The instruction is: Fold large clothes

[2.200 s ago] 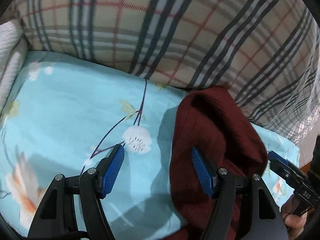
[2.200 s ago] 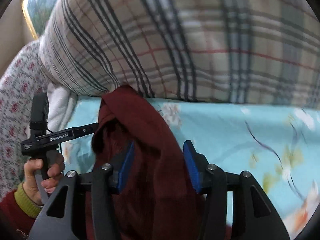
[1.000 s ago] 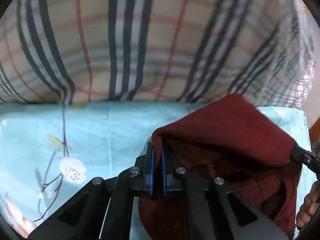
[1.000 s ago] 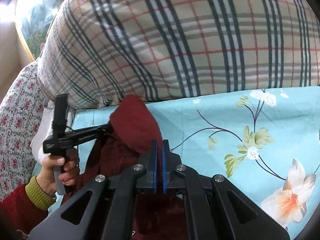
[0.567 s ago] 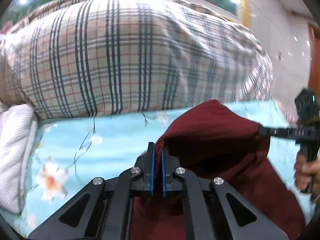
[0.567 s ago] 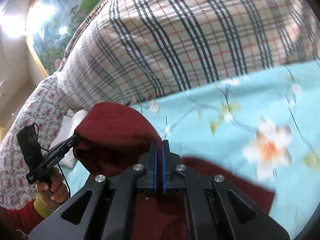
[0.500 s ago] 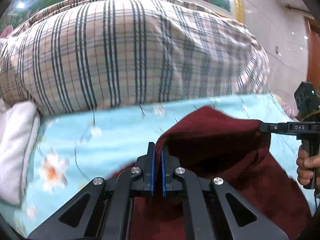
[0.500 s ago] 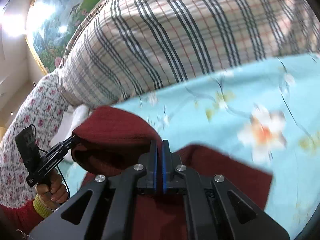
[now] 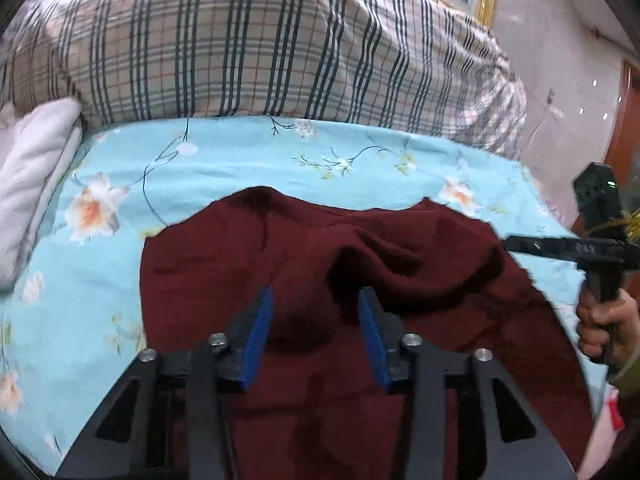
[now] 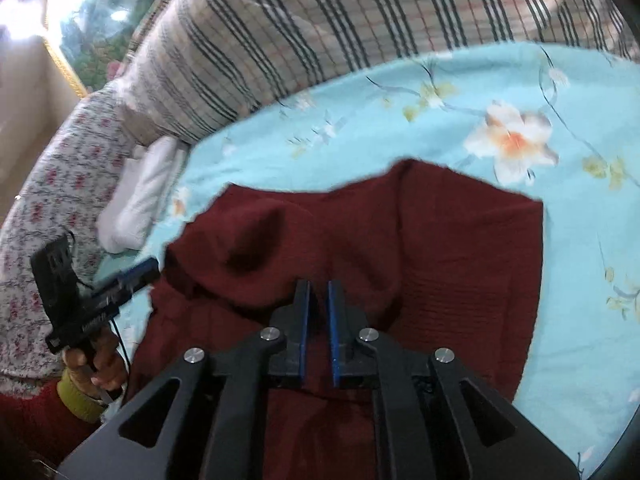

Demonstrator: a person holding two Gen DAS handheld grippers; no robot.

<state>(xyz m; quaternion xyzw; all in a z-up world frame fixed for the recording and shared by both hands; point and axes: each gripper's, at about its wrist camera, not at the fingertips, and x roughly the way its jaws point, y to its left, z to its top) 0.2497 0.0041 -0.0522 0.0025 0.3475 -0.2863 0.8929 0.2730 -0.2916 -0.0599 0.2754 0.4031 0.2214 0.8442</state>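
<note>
A dark red knit sweater (image 9: 400, 248) (image 10: 440, 240) lies spread on the light blue flowered bedsheet (image 9: 240, 160) (image 10: 400, 100), with a raised fold along its near part. My left gripper (image 9: 316, 320) has its jaws opening; a hump of the sweater sits loose between the blue pads, which do not press on it. My right gripper (image 10: 317, 308) has its jaws opening, with a narrow gap over the red cloth. Each tool shows in the other's view: the right gripper (image 9: 506, 243) at the fold's end, the left gripper (image 10: 148, 272) at the sweater's left edge.
A big plaid quilt (image 9: 260, 40) (image 10: 320, 20) is heaped along the far side of the bed. A white folded blanket (image 9: 32, 168) (image 10: 140, 196) lies at the left, beside a flowered cover (image 10: 52, 184). A wall and door frame (image 9: 580, 80) stand to the right.
Both grippers pulled back from the quilt, drawing the sweater's edge with them, and it now lies spread wider. The left jaws, shut on the cloth before, stand apart; the right jaws show a small gap.
</note>
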